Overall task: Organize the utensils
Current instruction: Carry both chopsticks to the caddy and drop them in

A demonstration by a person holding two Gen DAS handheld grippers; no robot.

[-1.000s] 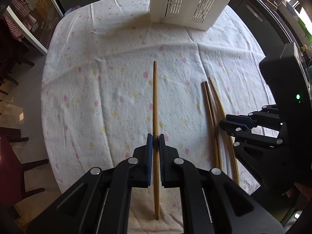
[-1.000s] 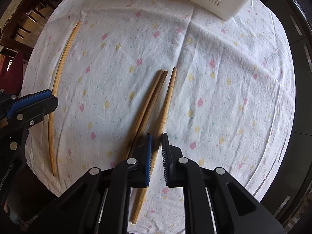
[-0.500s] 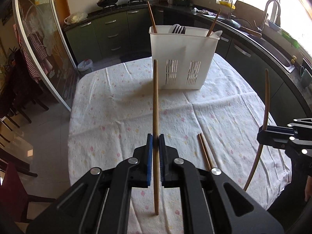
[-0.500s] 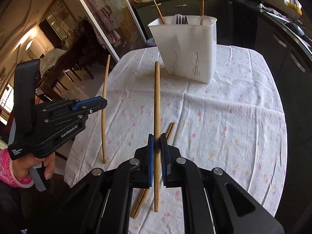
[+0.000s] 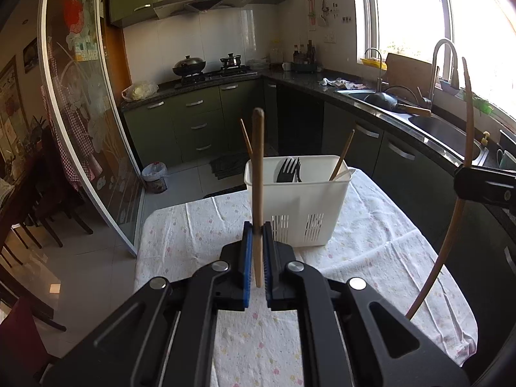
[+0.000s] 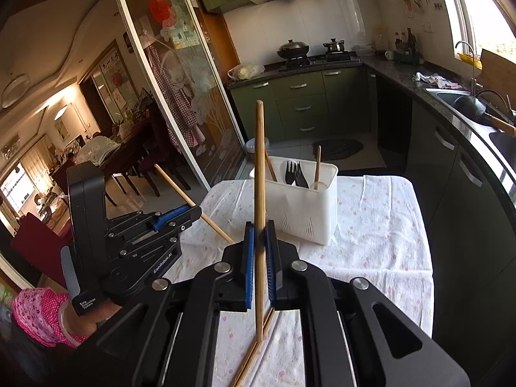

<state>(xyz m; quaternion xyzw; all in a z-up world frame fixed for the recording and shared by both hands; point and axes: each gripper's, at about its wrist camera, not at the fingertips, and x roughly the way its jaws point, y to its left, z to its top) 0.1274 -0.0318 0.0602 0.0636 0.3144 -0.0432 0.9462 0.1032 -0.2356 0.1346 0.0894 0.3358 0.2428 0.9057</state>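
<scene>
My left gripper (image 5: 254, 235) is shut on a wooden chopstick (image 5: 258, 167) held upright above the table. My right gripper (image 6: 259, 235) is shut on another wooden chopstick (image 6: 259, 167), also upright; it shows at the right of the left wrist view (image 5: 464, 148). The left gripper and its chopstick (image 6: 190, 196) show at the left of the right wrist view. A white utensil holder (image 5: 300, 206) stands at the table's far end, also seen in the right wrist view (image 6: 300, 206), with black forks (image 6: 295, 174) and two chopsticks in it. Two chopsticks (image 6: 258, 351) lie on the cloth below my right gripper.
The table has a white dotted cloth (image 5: 371, 245). Dark green kitchen cabinets (image 5: 200, 122), a counter with a sink (image 5: 445, 129) on the right and a glass sliding door (image 5: 84, 122) on the left surround it. Chairs (image 6: 142, 167) stand beyond the door.
Both grippers have lifted their chopsticks off the cloth, tilted up to face the holder and moved closer to it. Two chopsticks stay on the table.
</scene>
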